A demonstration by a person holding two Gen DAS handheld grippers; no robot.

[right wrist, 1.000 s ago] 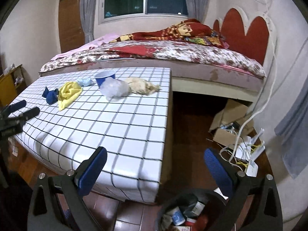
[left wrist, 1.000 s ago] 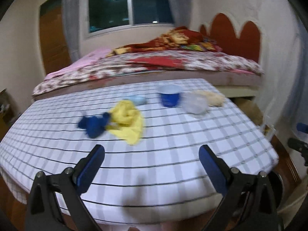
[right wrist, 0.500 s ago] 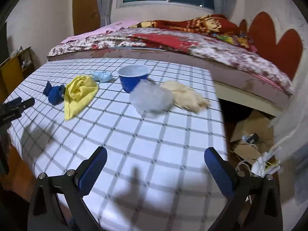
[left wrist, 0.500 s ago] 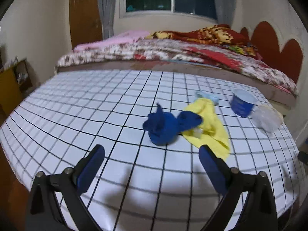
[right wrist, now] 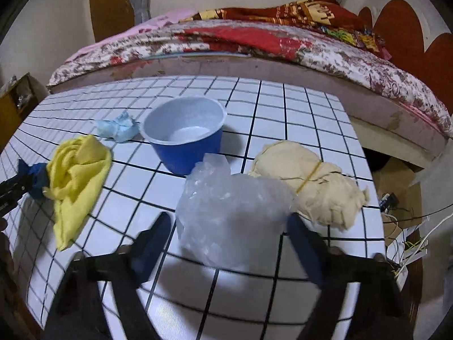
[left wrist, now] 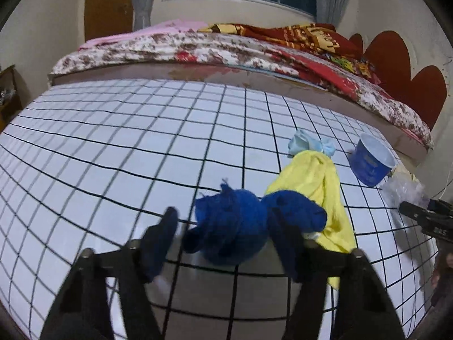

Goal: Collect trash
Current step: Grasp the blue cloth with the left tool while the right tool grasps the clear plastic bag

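Blue cloth wad (left wrist: 235, 226) lies between the spread left gripper (left wrist: 223, 226); crumpled plastic (right wrist: 229, 212) between the spread right gripper (right wrist: 229, 226).

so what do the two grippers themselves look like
Both look alike. The left gripper has two flat, dark blue fingers mounted on black angled struts joined by small round silver bolts. The right gripper has the same blue fingers on black struts. No cables, sleeves or readable markings show on either.
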